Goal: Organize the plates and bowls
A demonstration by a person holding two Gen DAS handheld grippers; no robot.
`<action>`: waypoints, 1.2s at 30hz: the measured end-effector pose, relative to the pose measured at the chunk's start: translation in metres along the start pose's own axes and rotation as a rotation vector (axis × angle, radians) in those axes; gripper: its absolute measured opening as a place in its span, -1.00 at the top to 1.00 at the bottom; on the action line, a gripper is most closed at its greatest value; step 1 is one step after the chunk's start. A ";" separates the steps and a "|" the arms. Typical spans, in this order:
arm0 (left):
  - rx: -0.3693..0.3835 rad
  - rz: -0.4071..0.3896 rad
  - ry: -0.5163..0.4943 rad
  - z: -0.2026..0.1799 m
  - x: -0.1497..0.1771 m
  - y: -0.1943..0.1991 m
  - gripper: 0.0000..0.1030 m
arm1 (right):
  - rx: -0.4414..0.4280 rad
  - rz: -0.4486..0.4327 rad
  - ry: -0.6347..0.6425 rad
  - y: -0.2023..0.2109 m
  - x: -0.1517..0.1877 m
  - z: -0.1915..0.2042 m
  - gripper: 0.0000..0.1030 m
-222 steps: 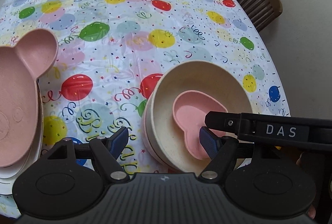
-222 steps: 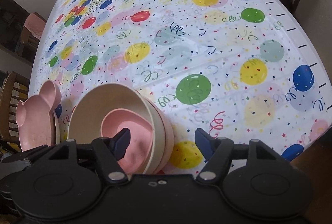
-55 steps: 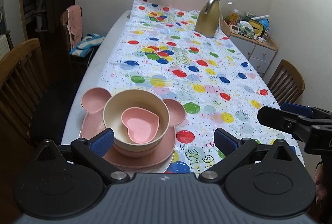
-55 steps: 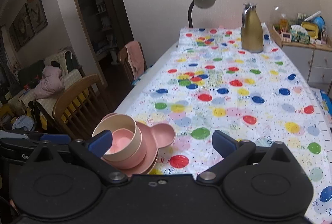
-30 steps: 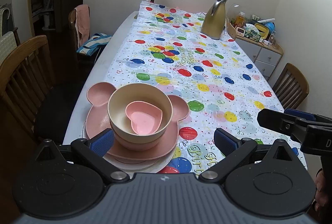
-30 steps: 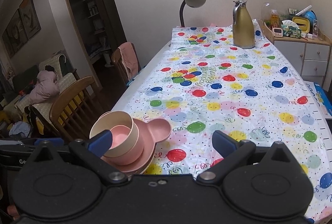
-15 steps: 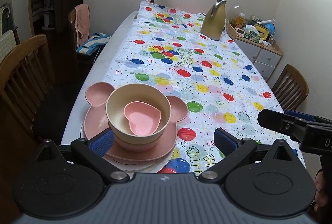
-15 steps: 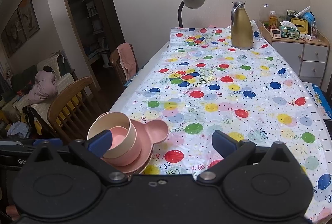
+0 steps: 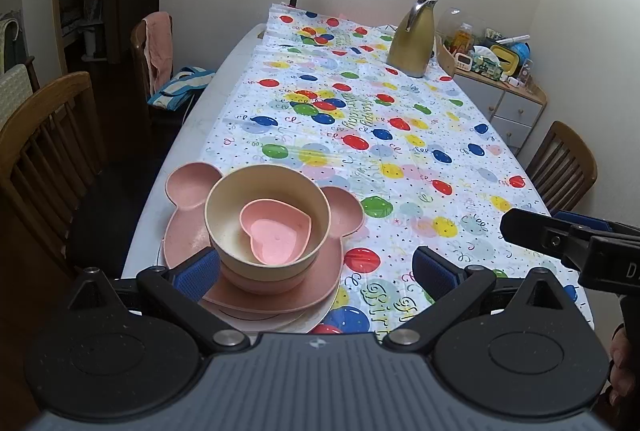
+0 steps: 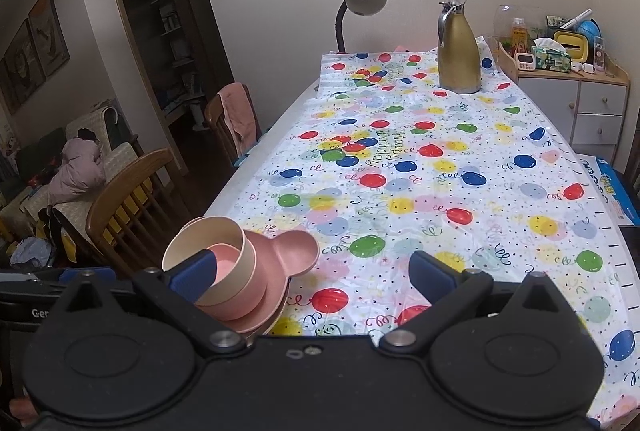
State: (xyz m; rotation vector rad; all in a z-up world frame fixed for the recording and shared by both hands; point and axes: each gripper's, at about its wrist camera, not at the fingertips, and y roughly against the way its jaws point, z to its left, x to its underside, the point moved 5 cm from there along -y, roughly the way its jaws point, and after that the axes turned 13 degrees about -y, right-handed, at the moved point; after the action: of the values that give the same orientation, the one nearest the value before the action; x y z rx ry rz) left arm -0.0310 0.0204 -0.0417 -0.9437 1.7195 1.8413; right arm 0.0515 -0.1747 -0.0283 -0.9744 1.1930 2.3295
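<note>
left gripper [image 9: 316, 273]: jaws wide, holding nothing | right gripper [image 10: 312, 275]: jaws wide, holding nothing | heart bowl [image 9: 276, 233] nested in cream bowl [image 9: 224, 223], on pink bowl [image 9: 260, 277], on bear-ear plate [image 9: 188, 187], near table [image 9: 208, 103] corner | gold jug [image 9: 412, 47] at far end

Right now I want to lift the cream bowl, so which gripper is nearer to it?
Left. The left gripper sits just in front of the cream bowl, open around the stack; the right gripper is off to the bowl's right, over the tablecloth.
</note>
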 end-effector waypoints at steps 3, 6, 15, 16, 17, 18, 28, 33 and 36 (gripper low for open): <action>-0.003 0.001 -0.003 0.000 0.000 0.000 -1.00 | 0.010 -0.003 -0.005 0.000 -0.001 -0.002 -0.99; -0.009 0.004 -0.005 0.003 -0.002 -0.001 -1.00 | 0.015 -0.003 -0.008 0.000 -0.003 -0.003 -0.99; -0.011 0.005 -0.012 0.005 -0.004 -0.001 -1.00 | 0.014 -0.004 -0.004 0.000 -0.003 -0.003 -0.99; -0.011 0.005 -0.012 0.005 -0.004 -0.001 -1.00 | 0.015 -0.004 -0.004 0.000 -0.003 -0.003 -0.99; -0.012 0.005 -0.012 0.005 -0.004 -0.001 -1.00 | 0.016 -0.005 -0.003 0.000 -0.004 -0.002 -0.99; -0.010 0.005 -0.012 0.004 -0.004 -0.001 -1.00 | 0.016 -0.005 -0.003 0.000 -0.004 -0.002 -0.99; -0.011 0.011 -0.020 0.006 -0.004 -0.002 -1.00 | 0.016 -0.003 0.004 -0.001 -0.006 -0.001 -0.99; -0.034 0.026 -0.021 0.006 -0.001 -0.003 -1.00 | 0.017 -0.001 0.002 -0.001 -0.005 -0.001 -0.99; -0.046 0.027 -0.018 0.008 0.001 -0.002 -1.00 | 0.016 0.002 0.004 -0.001 -0.003 0.000 -0.99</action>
State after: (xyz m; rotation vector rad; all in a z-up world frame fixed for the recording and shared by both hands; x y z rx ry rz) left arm -0.0311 0.0281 -0.0441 -0.9228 1.6943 1.9086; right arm 0.0550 -0.1742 -0.0269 -0.9733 1.2132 2.3168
